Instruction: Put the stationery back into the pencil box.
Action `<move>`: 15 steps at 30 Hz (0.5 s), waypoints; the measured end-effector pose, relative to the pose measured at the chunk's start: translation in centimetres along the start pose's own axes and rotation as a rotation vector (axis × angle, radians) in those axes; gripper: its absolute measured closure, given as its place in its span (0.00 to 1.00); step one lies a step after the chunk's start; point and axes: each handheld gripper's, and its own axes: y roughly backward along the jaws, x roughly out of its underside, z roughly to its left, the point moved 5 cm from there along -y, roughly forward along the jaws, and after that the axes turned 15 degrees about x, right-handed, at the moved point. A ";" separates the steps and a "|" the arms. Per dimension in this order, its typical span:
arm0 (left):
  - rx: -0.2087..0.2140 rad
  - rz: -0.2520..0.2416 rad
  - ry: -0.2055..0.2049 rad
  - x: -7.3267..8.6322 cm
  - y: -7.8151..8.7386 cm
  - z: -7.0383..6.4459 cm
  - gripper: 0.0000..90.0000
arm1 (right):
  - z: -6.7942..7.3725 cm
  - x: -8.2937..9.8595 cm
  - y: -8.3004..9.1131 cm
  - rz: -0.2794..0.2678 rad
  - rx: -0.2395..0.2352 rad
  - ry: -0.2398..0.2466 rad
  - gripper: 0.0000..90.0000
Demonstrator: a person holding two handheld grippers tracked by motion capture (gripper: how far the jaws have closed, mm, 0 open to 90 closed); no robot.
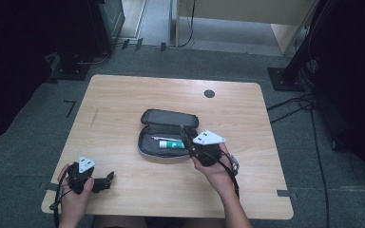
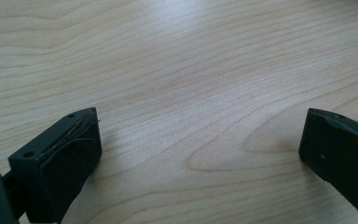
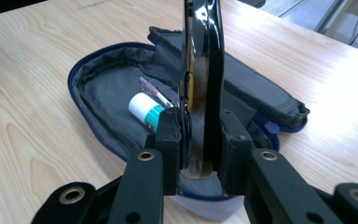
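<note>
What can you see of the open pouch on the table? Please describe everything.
The pouch is dark grey fabric with a blue zipper edge, unzipped and lying flat near the middle of the wooden table, its lid folded back. Inside lie a white and teal tube and a thin pen-like stick. The right gripper holds a glossy black flat object upright over its near edge.

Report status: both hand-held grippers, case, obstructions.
Right hand-held gripper shut on glossy black object above open pouch. Left hand-held gripper open, over bare table. Nothing blocking.

No writing can be read anywhere; the white and teal tube (image 3: 145, 112) in the open pouch (image 3: 98, 93) may carry print, too blurred to tell.
</note>
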 end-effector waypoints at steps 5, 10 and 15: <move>0.004 0.001 -0.005 0.0 0.0 0.0 0.00 | -0.1 0.1 -1.4 0.037 0.008 0.012 0.82; 0.004 0.000 -0.005 0.0 0.0 0.0 0.00 | -0.5 0.3 -3.3 0.081 0.029 0.019 0.82; 0.004 0.000 -0.005 0.0 0.0 0.0 0.00 | -0.5 0.2 -4.8 0.115 0.027 0.078 0.82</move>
